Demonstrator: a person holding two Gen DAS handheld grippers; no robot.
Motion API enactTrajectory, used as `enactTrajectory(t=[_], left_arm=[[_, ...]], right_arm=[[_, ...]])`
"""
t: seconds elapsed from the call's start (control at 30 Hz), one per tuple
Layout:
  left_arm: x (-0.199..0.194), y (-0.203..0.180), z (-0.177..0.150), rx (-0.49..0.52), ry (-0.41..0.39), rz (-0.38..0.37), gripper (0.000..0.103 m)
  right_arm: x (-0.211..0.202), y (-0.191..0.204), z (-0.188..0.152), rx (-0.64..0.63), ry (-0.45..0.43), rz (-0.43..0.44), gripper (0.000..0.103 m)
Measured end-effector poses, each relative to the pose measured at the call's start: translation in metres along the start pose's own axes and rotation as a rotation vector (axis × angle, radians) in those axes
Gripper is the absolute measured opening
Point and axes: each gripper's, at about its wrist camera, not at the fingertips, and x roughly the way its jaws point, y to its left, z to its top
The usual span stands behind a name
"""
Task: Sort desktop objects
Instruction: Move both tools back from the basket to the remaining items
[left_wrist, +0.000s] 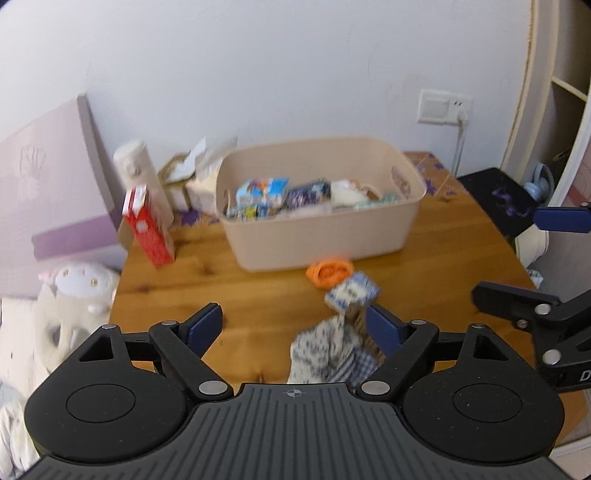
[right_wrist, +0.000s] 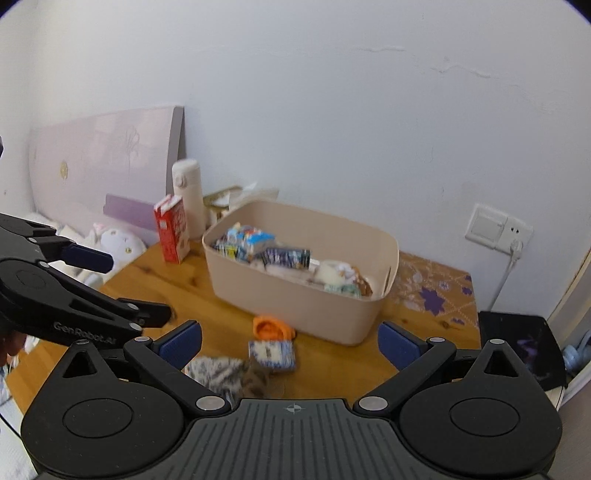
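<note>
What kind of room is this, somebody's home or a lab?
Most likely a bedroom at home: a plush toy lies on bedding beside the wooden table, a lilac headboard leans on the wall, and a beige bin holds small household items.

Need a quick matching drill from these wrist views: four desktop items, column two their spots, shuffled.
1. beige plastic bin
2. red carton
3. orange rubbery ring
4. white flask

A. upright, left of the bin
B. table centre, holding small boxes
C. behind the carton, near the wall
D. on the table, at the bin's front wall

Pairs: 1-B, 2-A, 3-D, 4-C
</note>
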Motion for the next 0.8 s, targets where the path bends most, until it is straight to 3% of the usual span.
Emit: enactTrajectory(t=[0.47,0.8], left_arm=[[0.057,0.020,-0.053,0.004,0.169,-0.034,0.086],[0.087,0.027,-0.065,0.013,0.244,-0.095,0.086]], right_arm=[[0.045,0.004,-0.068,-0.001,0.171,-0.030,0.103],[0.079,0.007,-0.093,0.066,0.270,0.000,0.103]])
